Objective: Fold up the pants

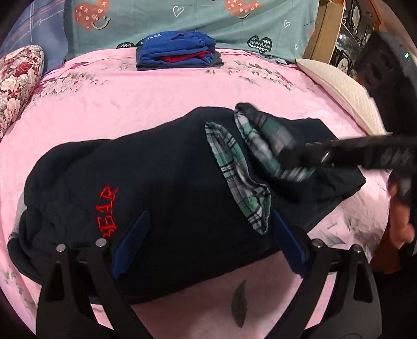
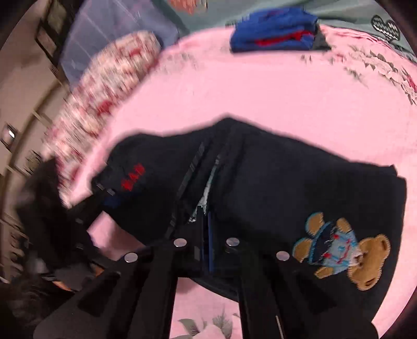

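Observation:
Dark navy pants [image 1: 166,180] lie bunched on the pink bedspread [image 1: 156,96], with red embroidered letters and green plaid cuff lining [image 1: 234,169]. My left gripper [image 1: 208,240] is open, its blue-padded fingers spread just above the near part of the pants, holding nothing. My right gripper [image 2: 206,234] is shut on a plaid-lined cuff of the pants [image 2: 260,182]; it shows in the left wrist view [image 1: 307,153] coming in from the right, blurred. A teddy bear patch [image 2: 344,250] shows on the pants near the right gripper.
A stack of folded blue and red clothes [image 1: 177,49] sits at the far side of the bed. A floral pillow [image 1: 18,78] lies at the left, a white pillow [image 1: 344,88] at the right. A teal heart-print cover [image 1: 182,18] is behind.

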Motion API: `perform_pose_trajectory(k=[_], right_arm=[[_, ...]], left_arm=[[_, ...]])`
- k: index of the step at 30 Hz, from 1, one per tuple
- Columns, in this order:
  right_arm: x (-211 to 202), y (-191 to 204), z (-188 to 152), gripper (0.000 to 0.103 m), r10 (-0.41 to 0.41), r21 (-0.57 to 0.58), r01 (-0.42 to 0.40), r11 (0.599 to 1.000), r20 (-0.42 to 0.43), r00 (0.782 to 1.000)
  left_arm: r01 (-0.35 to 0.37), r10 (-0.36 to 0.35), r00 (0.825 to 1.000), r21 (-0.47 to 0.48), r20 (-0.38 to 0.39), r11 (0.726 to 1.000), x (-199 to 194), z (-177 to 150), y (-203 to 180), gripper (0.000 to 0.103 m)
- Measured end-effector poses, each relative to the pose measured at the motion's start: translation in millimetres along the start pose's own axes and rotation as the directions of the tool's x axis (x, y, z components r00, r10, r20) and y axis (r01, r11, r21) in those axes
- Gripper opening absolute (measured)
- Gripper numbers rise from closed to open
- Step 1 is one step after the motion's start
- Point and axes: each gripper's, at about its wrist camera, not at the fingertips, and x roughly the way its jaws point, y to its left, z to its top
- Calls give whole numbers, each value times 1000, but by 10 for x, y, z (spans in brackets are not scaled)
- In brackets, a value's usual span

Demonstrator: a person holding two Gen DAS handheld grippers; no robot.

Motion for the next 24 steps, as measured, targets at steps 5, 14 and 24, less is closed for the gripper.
perform_pose_trajectory(k=[5,14,24], right_arm=[[-88,336,118,3,35,-85,-38,996,-36,999],[270,497,-46,36,-188,-242,157,958,-110,976],[831,583,183,84,-519,-342,455,822,-125,845]], left_arm=[[-3,3,1000,-2,0,1000,-33,-24,22,94],[-25,25,999,-13,23,1000,-331,-207,176,94],[-52,57,996,-71,75,996,-609,-290,358,94]])
